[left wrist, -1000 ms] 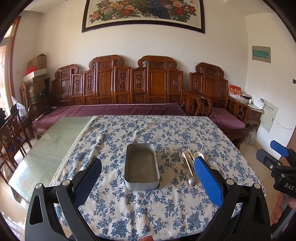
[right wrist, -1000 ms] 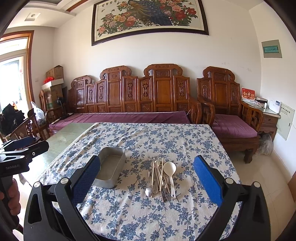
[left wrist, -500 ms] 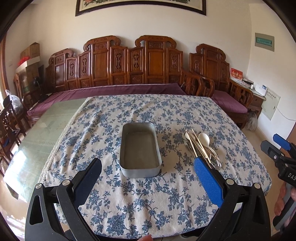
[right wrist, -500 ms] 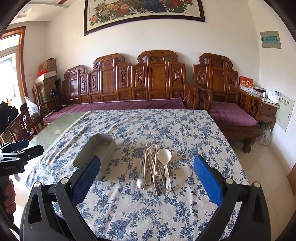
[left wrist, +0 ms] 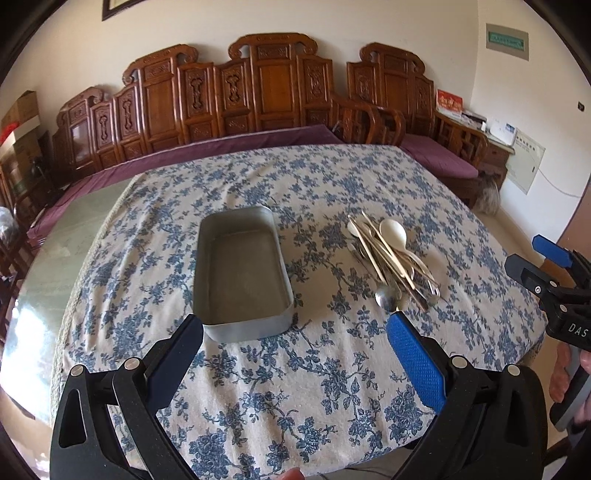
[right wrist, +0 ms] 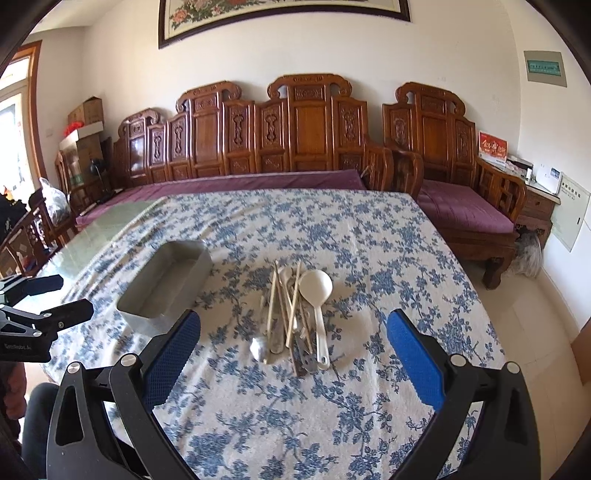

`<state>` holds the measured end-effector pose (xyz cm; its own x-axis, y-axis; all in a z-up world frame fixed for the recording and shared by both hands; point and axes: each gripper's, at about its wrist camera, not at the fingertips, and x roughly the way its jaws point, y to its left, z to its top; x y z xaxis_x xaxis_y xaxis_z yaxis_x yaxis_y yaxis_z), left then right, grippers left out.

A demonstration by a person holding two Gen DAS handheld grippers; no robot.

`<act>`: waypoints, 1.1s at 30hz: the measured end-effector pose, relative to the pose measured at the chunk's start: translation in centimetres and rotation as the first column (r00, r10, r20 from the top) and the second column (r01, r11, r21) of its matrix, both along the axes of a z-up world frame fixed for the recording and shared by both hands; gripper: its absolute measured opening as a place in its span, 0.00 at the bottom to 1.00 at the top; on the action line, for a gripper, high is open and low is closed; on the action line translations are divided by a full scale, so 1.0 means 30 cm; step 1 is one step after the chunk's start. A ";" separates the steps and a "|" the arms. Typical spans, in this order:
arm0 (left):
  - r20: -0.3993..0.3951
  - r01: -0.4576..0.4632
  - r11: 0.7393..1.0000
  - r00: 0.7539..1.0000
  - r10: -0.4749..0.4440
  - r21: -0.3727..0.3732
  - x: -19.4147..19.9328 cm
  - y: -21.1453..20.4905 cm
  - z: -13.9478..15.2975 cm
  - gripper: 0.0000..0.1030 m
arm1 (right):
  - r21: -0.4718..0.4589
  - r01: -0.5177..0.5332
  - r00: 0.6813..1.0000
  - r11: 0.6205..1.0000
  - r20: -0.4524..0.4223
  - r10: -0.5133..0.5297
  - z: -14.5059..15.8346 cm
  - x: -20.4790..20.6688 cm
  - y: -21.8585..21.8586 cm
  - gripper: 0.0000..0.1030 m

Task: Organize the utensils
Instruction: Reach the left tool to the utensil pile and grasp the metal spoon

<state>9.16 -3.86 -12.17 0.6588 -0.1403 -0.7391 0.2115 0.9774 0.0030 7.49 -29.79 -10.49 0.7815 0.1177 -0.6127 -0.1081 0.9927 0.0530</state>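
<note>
A bench (left wrist: 332,387) covered with a blue-flowered cloth carries a grey metal tray (left wrist: 242,271) and, just to its right, a loose pile of utensils (left wrist: 391,258).

The sorting appears not to have begun. The tray is bare inside, and every utensil lies in the pile on the cloth: a white spoon (right wrist: 316,291) on top, pale chopsticks (right wrist: 282,299) crossing it, and a metal spoon (right wrist: 260,347) at the near end. All of it is left to move, presumably into the tray.

The left tongs (left wrist: 295,328) hover over the near edge of the bench, spread wide and holding nothing, with the tray straight ahead. The right tongs (right wrist: 293,325) are likewise spread wide and hold nothing, with the pile lying between and beyond their tips.

The left view looks down into the tray and shows its bare floor; it also shows the right tongs from the side at the right edge. The right view sees the tray (right wrist: 166,284) only at a slant, but separates the pile more clearly, and catches the left tongs at the left edge, along with a framed painting (right wrist: 284,14) on the wall.
</note>
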 end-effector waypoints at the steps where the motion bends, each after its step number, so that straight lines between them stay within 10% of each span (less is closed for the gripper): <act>1: -0.016 0.008 1.000 1.000 -0.008 0.003 0.012 -0.010 -0.015 0.94 | -0.001 -0.002 1.000 1.000 -0.010 0.002 -0.016 0.007 -0.008 0.98; 27: -0.146 0.183 0.983 0.972 -0.183 -0.014 0.326 -0.304 -0.293 0.94 | 0.001 -0.052 0.978 0.999 -0.203 0.051 -0.259 0.141 -0.200 0.84; 33: -0.226 0.208 0.974 0.948 -0.222 -0.087 0.408 -0.357 -0.392 0.70 | 0.028 -0.064 0.970 0.998 -0.233 0.069 -0.283 0.159 -0.228 0.82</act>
<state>21.39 -14.57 -23.93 0.4183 -0.3097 -0.8539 0.4043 0.9053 -0.1302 12.27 -36.64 -18.98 0.6071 0.1789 -0.7742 -0.1560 0.9822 0.1046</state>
